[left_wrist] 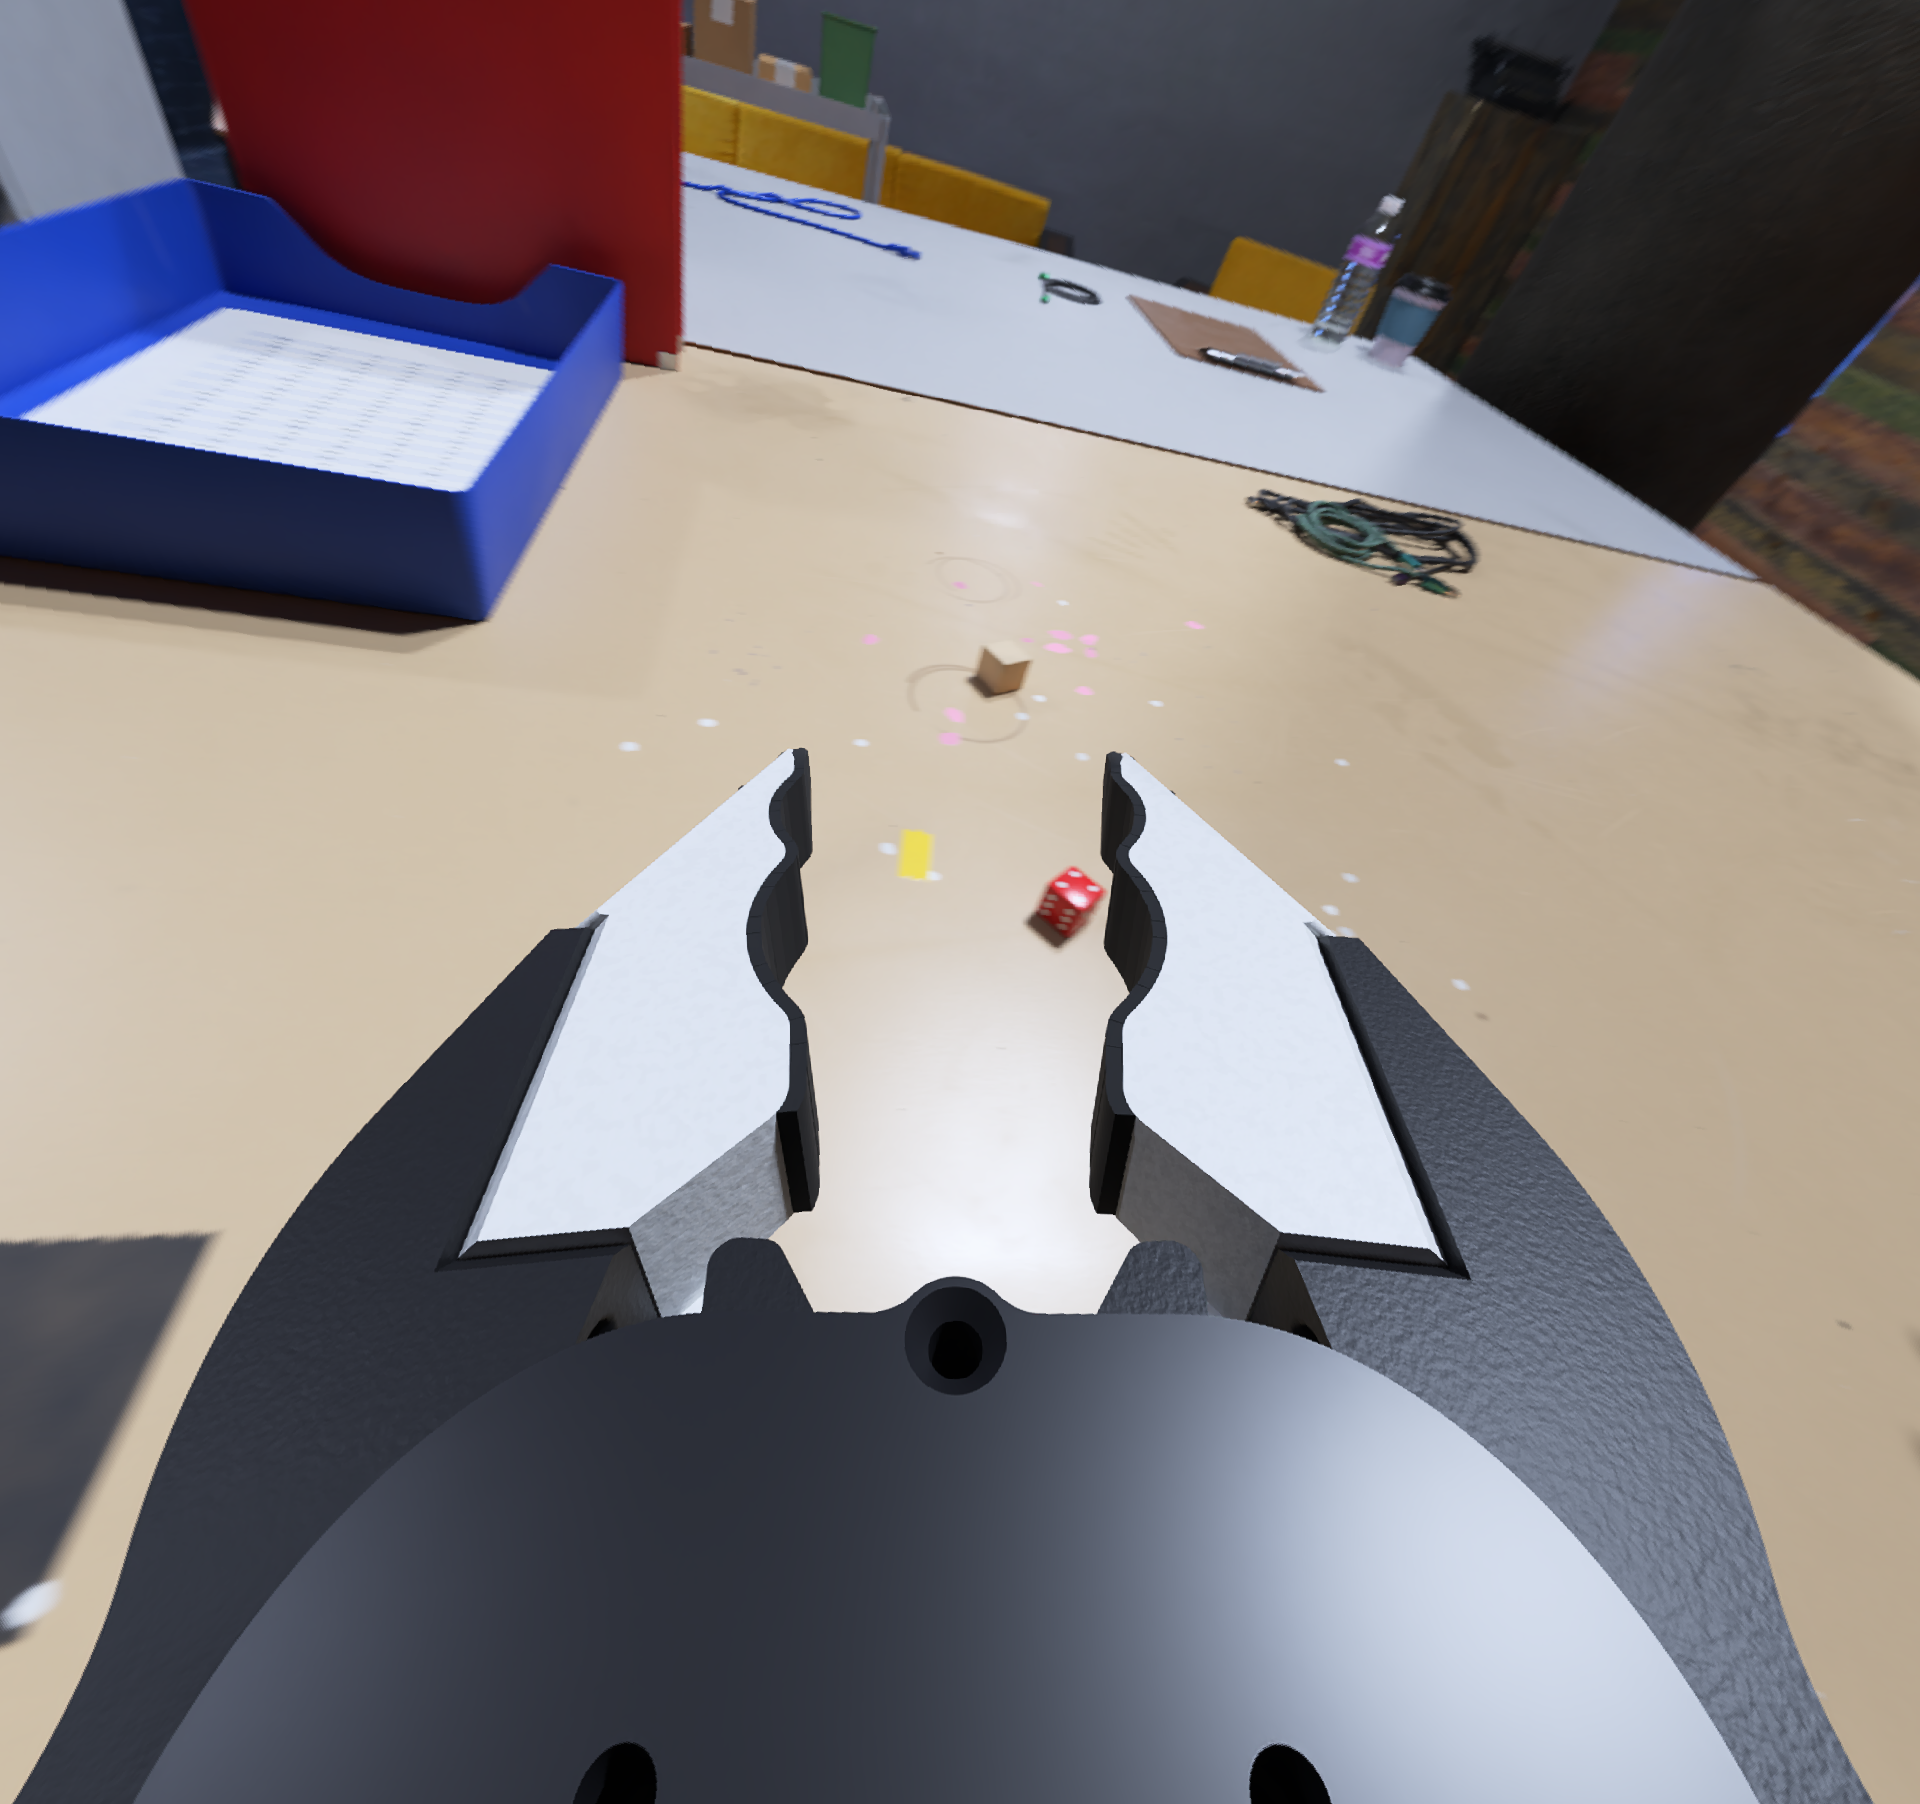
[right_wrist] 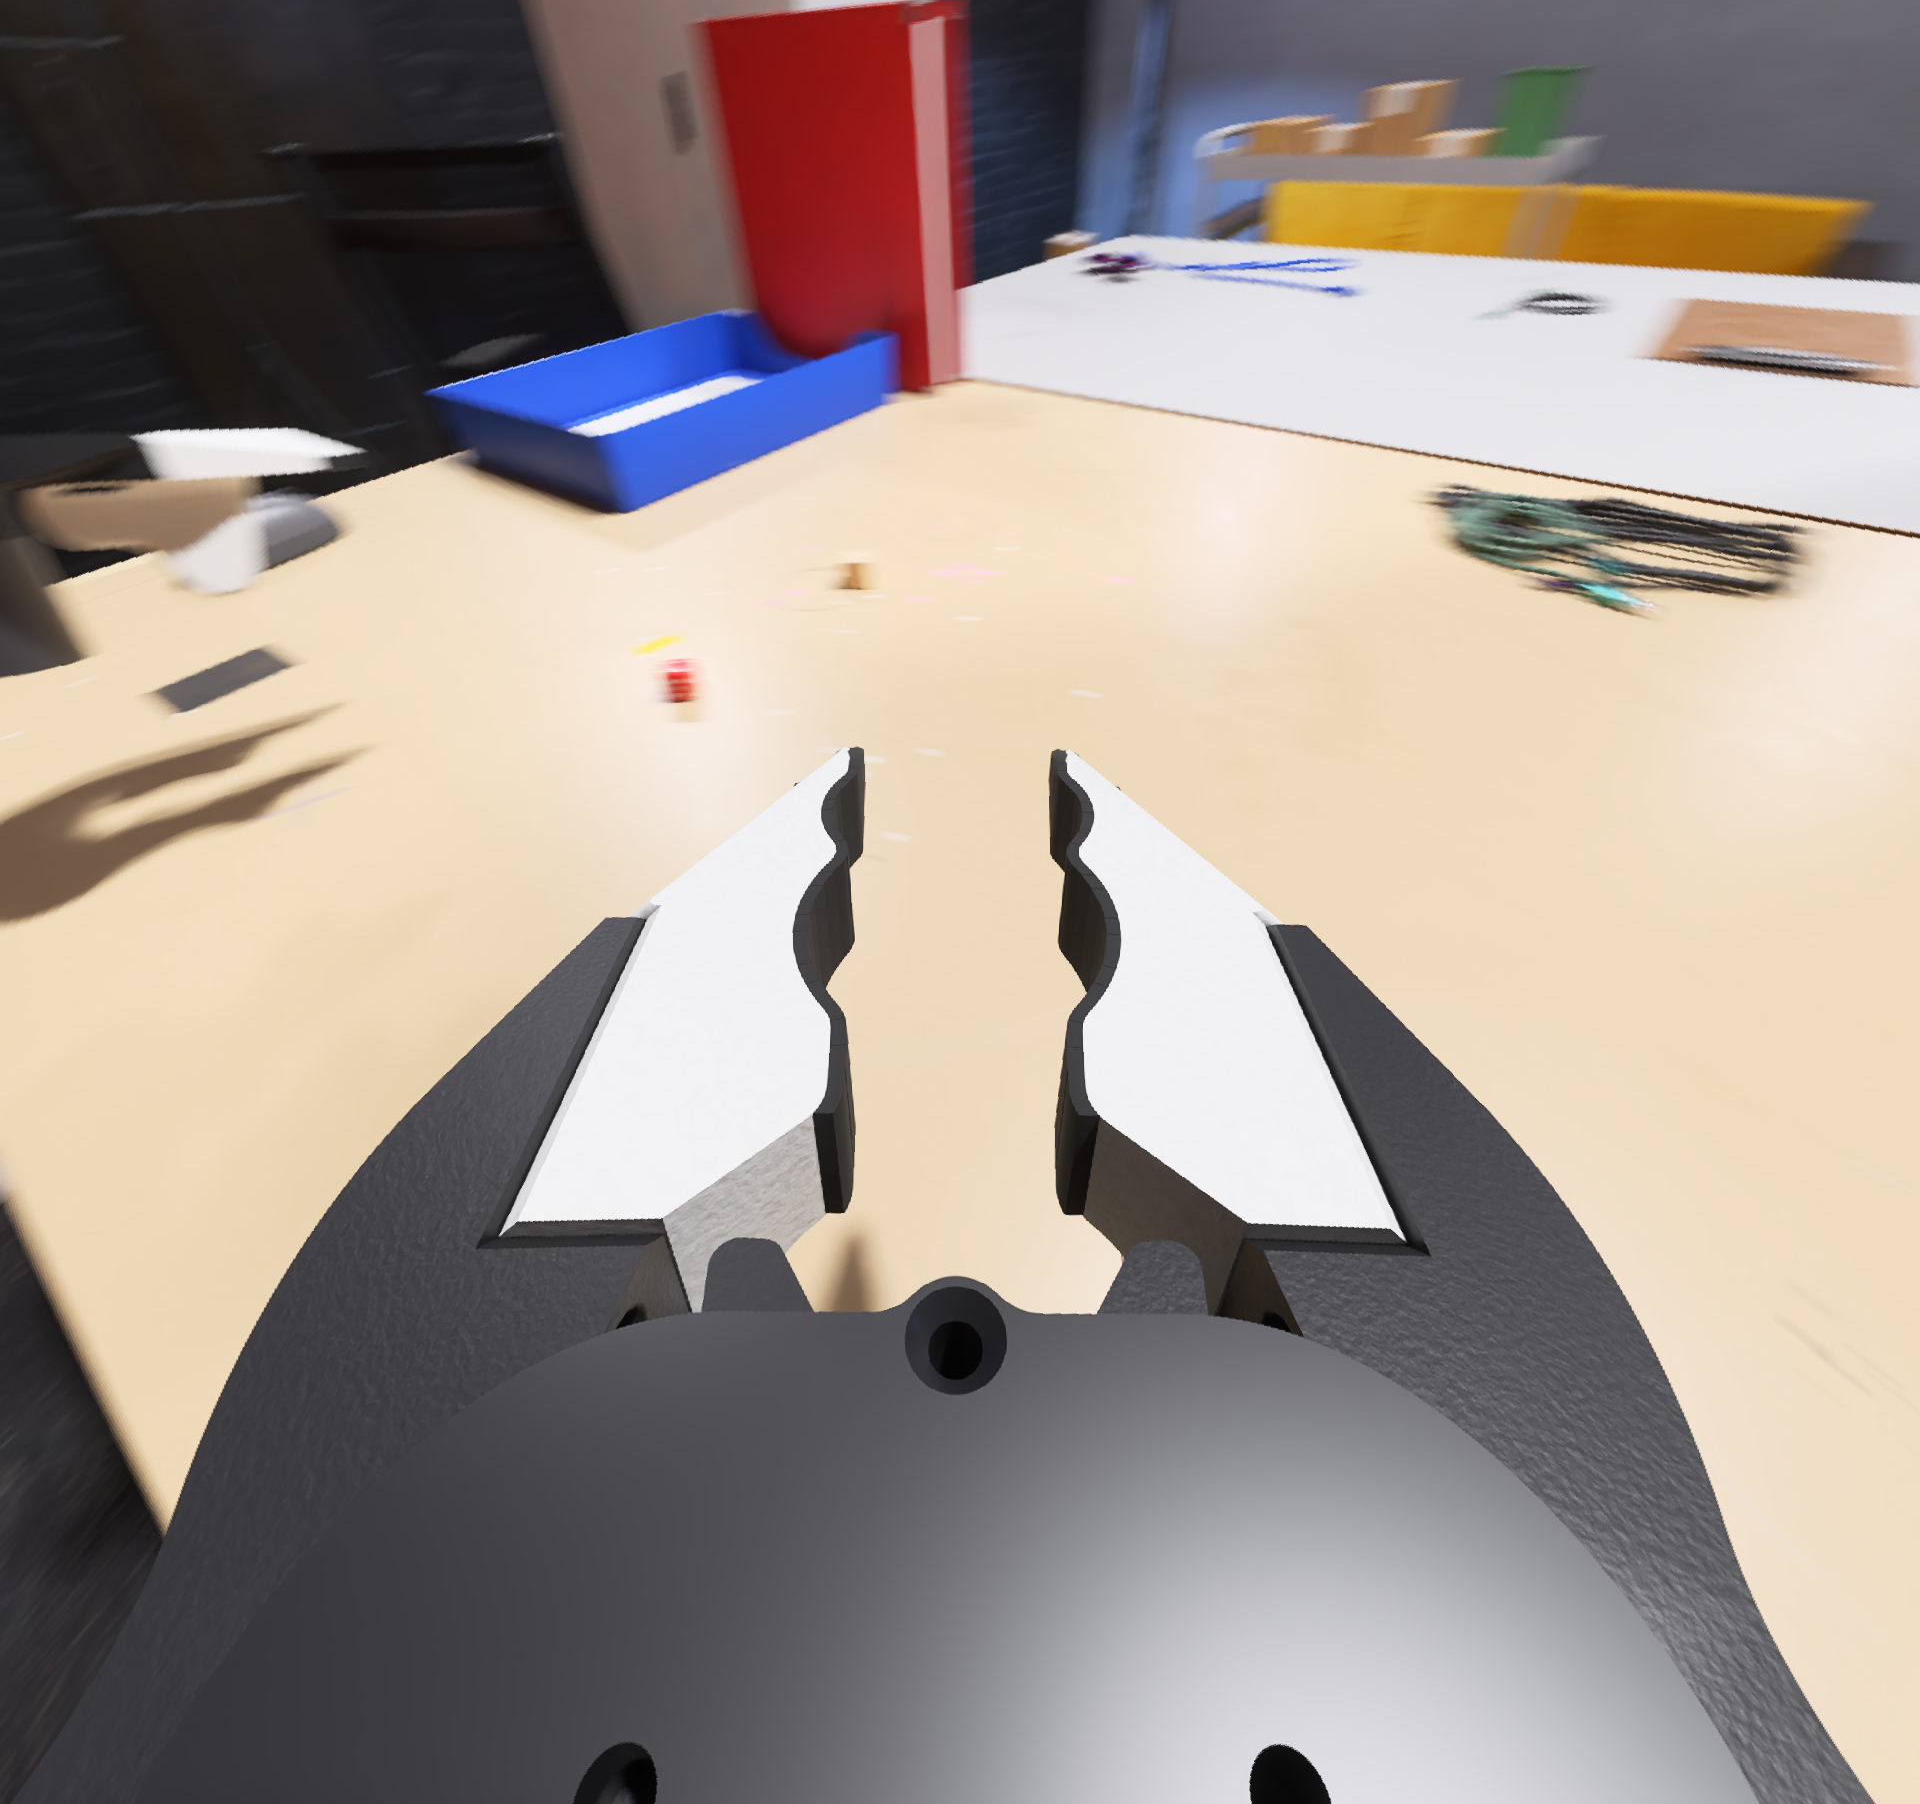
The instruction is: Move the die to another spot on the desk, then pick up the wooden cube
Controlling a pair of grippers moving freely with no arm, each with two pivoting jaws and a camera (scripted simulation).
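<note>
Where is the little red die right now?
The red die sits on the tan desk, just inside the left gripper's open fingers, right of a yellow strip.

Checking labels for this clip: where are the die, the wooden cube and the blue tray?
die [left_wrist: 1070, 904]: left wrist view, on its red top face.
wooden cube [left_wrist: 1003, 668]: left wrist view, on its front side.
blue tray [left_wrist: 312, 523]: left wrist view, on its near outer wall.

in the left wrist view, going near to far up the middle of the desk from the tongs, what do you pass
Open left tongs → small red die with white dots → yellow strip flat on the beige desk → small wooden cube → brown clipboard on the white table beyond.
</note>
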